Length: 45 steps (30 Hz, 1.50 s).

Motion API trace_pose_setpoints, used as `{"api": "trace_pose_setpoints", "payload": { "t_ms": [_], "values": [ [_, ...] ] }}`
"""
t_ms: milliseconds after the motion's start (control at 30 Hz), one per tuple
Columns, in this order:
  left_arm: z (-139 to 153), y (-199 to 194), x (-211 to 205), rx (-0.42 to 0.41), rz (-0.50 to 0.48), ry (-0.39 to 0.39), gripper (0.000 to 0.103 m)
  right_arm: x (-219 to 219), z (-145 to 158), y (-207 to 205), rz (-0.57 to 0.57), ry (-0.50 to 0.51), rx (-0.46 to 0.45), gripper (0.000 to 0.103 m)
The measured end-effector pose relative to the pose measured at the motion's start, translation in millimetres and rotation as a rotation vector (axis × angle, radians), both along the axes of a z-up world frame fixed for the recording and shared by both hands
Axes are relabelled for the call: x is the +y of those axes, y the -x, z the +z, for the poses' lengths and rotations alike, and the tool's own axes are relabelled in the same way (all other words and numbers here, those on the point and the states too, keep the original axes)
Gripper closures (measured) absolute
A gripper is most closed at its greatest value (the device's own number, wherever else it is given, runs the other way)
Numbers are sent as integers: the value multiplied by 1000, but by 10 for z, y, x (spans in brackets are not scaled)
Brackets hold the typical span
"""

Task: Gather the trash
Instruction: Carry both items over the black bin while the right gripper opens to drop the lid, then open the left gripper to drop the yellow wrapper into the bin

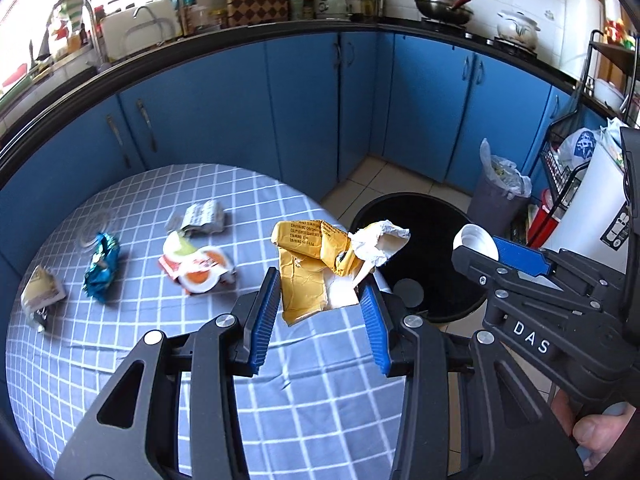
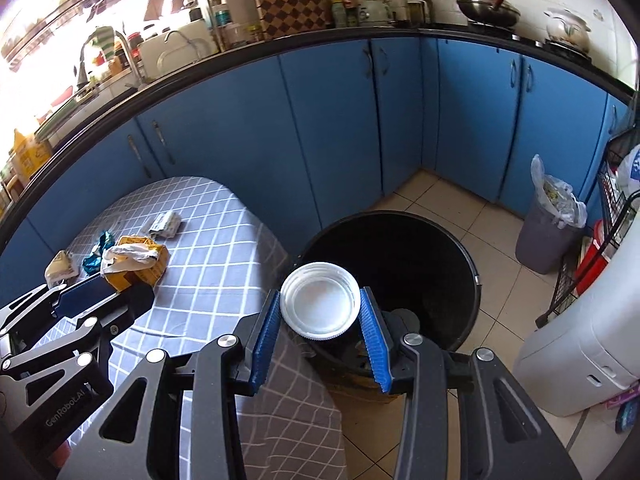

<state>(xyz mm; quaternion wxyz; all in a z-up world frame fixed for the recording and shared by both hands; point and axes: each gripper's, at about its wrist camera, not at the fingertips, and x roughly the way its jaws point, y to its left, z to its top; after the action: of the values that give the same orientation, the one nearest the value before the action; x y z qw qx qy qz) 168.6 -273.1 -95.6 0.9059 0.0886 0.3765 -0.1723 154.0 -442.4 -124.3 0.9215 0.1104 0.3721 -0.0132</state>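
My left gripper (image 1: 320, 282) is shut on a crumpled yellow wrapper (image 1: 302, 276) with white paper (image 1: 378, 242) bunched into it, held above the right edge of the checked table (image 1: 312, 380). My right gripper (image 2: 320, 297) is shut on a round white lid (image 2: 319, 307), over the near rim of the black bin (image 2: 400, 217). The lid (image 1: 476, 242) and the black bin (image 1: 424, 216) also show in the left wrist view. On the table lie a teal wrapper (image 1: 102, 266), a red and white packet (image 1: 196, 268), a silvery wrapper (image 1: 202, 218) and a beige packet (image 1: 42, 296).
A grey bin lined with a plastic bag (image 2: 548, 236) stands on the tiled floor by the blue cabinets (image 2: 340, 128). A white appliance (image 2: 580, 352) and a black wire rack (image 2: 616, 216) stand at the right. A hand (image 1: 600, 432) grips the right tool's handle.
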Motion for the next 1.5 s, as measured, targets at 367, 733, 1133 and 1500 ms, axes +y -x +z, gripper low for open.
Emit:
{"api": "trace_pose_setpoints", "payload": {
  "t_ms": [367,733,1133,1500],
  "values": [
    [18,-140,-127,5,-31,44,62,-156,-20,-41,-9,-27,-30,64],
    [70,-276,-204,-15,-11,44,62,-515,38,-45,-74,-66,-71,64],
    [28,-346,-271,-8,-12,49,61,-430,41,-147,-53,-53,-107,64],
    [-18,-426,-274,14,-9,64,62,-501,-25,-116,-103,-50,-121,19]
  ]
}}
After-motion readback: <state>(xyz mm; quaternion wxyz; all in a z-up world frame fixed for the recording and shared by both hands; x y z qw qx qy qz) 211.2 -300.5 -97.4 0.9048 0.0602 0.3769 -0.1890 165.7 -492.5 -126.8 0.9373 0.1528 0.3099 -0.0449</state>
